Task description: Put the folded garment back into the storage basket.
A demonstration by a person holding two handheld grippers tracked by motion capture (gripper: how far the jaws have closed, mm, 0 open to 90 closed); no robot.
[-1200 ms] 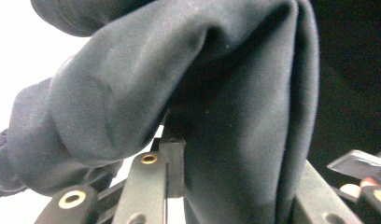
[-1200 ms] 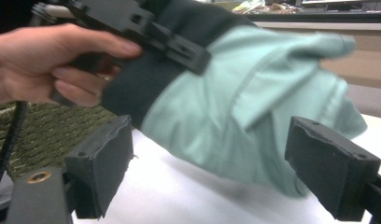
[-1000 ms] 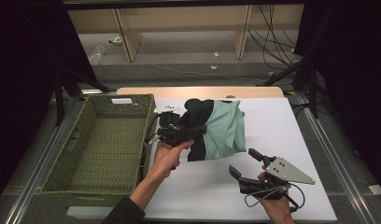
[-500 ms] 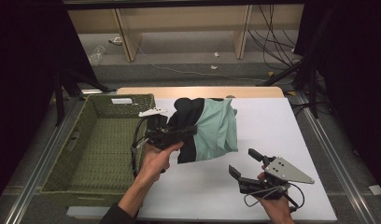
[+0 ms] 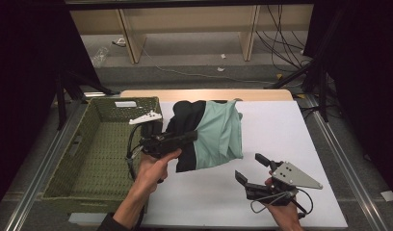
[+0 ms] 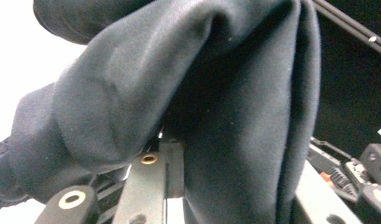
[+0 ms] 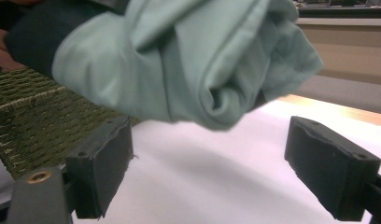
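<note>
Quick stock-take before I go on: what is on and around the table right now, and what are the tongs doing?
Folded garment: one, black and mint green, lifted off the white table top, beside the basket's right wall.
Basket: one, olive-green woven, left of the table top.
Table top: one, white, with a wooden strip along the far edge.
Cables: several, black, on the floor behind the table.
Left tongs: black, shut on the garment's black part.
Right tongs: black with a grey plate, open, holding nothing, low over the table's near right.
</note>
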